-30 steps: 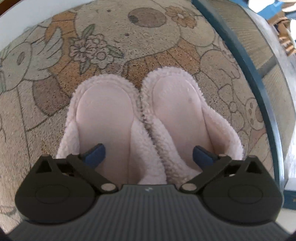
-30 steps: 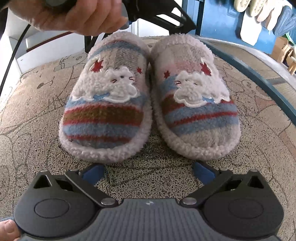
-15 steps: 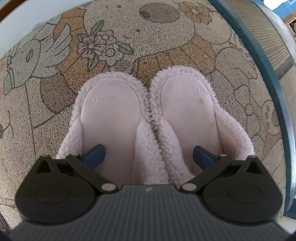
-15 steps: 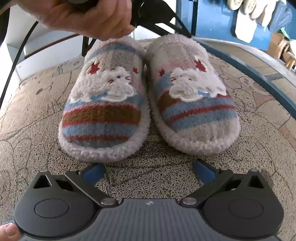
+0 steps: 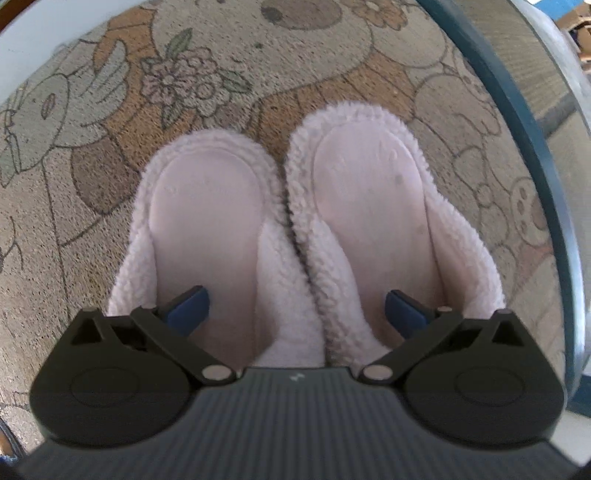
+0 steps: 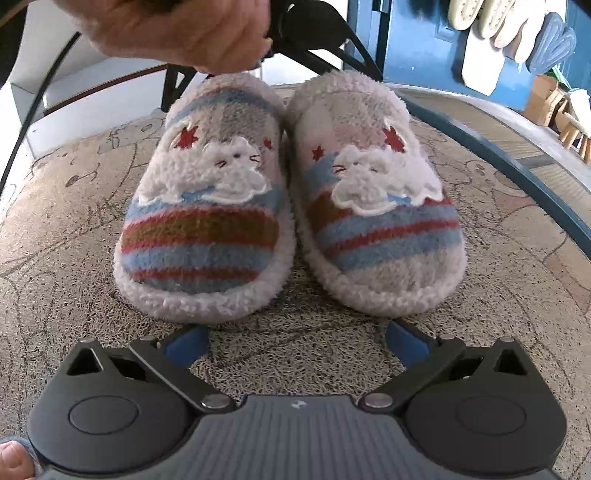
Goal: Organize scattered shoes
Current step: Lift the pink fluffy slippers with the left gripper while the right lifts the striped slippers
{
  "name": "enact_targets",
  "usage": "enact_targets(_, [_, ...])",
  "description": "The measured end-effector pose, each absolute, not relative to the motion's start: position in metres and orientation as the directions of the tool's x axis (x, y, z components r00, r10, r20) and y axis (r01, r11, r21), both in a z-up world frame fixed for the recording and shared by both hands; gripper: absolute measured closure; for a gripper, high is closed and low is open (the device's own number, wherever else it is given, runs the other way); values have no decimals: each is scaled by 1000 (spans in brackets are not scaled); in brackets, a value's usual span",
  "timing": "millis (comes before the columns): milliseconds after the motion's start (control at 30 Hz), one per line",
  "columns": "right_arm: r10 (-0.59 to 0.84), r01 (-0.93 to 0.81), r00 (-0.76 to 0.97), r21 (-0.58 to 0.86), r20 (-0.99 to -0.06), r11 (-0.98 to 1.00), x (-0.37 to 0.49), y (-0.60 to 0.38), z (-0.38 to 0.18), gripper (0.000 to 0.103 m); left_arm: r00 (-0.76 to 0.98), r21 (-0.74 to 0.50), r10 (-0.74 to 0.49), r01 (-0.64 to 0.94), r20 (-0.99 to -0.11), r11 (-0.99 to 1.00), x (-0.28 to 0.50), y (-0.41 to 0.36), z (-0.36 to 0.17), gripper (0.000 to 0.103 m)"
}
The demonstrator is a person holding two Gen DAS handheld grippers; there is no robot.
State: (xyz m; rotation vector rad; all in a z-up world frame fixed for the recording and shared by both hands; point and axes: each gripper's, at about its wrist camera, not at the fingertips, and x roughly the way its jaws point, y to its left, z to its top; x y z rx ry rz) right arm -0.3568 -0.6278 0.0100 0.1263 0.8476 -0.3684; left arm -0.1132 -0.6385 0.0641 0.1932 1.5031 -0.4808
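Two fluffy slippers lie side by side on a patterned mat point(image 5: 332, 55), heels away from the left wrist camera. Their pink insoles show on the left slipper point(image 5: 203, 221) and the right slipper point(image 5: 369, 192). My left gripper point(image 5: 295, 310) is open, one fingertip over each insole, straddling the two inner walls. In the right wrist view the same pair shows striped toes with white cat patches, the left slipper point(image 6: 199, 236) and the right slipper point(image 6: 384, 229). My right gripper point(image 6: 295, 343) is open just in front of the toes, with only mat between its fingers.
A hand point(image 6: 177, 33) holds the left gripper above the slippers' heels. A dark blue border point(image 5: 517, 129) edges the mat on the right, with grey floor beyond. A blue wall point(image 6: 417, 44) with hanging soles stands behind.
The left gripper has shifted a little along the pink insoles and stays open. The hand sits lower over the heels in the right view. The right gripper is nearly still.
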Motion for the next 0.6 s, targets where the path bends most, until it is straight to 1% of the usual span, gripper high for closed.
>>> enact_targets(133, [-262, 332, 593, -65, -761, 941, -341, -634, 18, 0, 18, -166, -191, 422, -981, 891, -117, -640, 62, 0])
enact_targets(267, [-261, 335, 592, -61, -762, 940, -340, -636, 18, 0, 6, -172, -193, 431, -981, 886, -118, -639, 63, 0])
enact_targets(367, [-267, 344, 590, -62, -762, 937, -339, -633, 20, 0, 5, -186, -212, 460, -977, 868, -121, -635, 67, 6])
enact_targets(400, [-276, 342, 592, -74, -757, 937, -339, -629, 25, 0, 9, -190, -220, 472, -975, 861, -123, -634, 69, 9])
enact_targets(500, [-286, 306, 605, -114, -743, 945, -336, -622, 33, 0, 17, -184, -221, 492, -975, 851, -125, -634, 73, 14])
enact_targets(600, [-285, 298, 586, -125, -759, 946, -342, -613, 33, 0, 0, -187, -214, 481, -977, 856, -121, -633, 69, 14])
